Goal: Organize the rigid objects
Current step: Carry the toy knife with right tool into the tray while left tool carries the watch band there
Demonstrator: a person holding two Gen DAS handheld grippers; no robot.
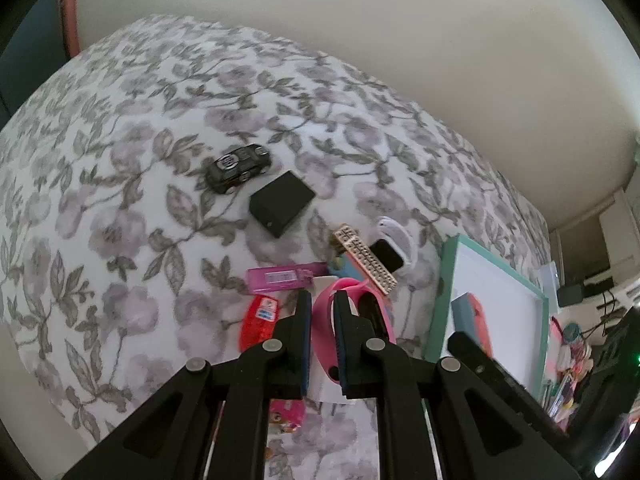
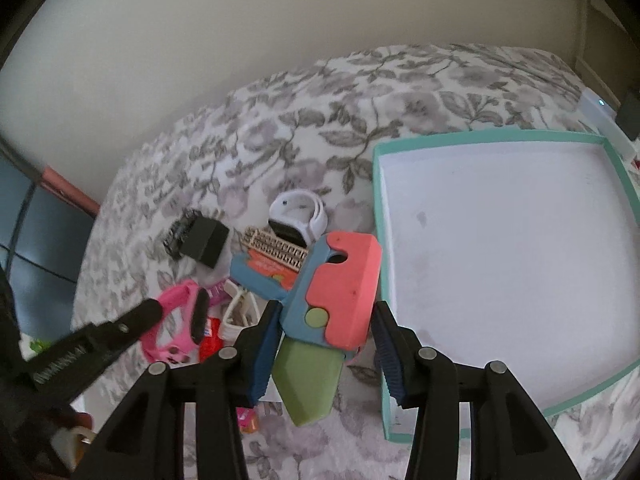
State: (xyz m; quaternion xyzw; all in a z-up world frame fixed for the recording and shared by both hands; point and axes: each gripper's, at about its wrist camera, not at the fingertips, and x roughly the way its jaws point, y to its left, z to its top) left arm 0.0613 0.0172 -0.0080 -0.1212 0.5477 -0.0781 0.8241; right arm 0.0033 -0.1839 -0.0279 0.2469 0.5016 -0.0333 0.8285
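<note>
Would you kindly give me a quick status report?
Left gripper shut on pink band. Right gripper holds toy knife beside teal tray. Nothing blocking.

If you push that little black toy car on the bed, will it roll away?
Probably not far. The toy car sits on its wheels, so it could roll, but the flowery bedspread looks soft and would likely slow it. It looks small, hard and light.

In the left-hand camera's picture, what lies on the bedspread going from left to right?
Black toy car → black box → gold studded bar → white watch band → teal-rimmed tray.
</note>
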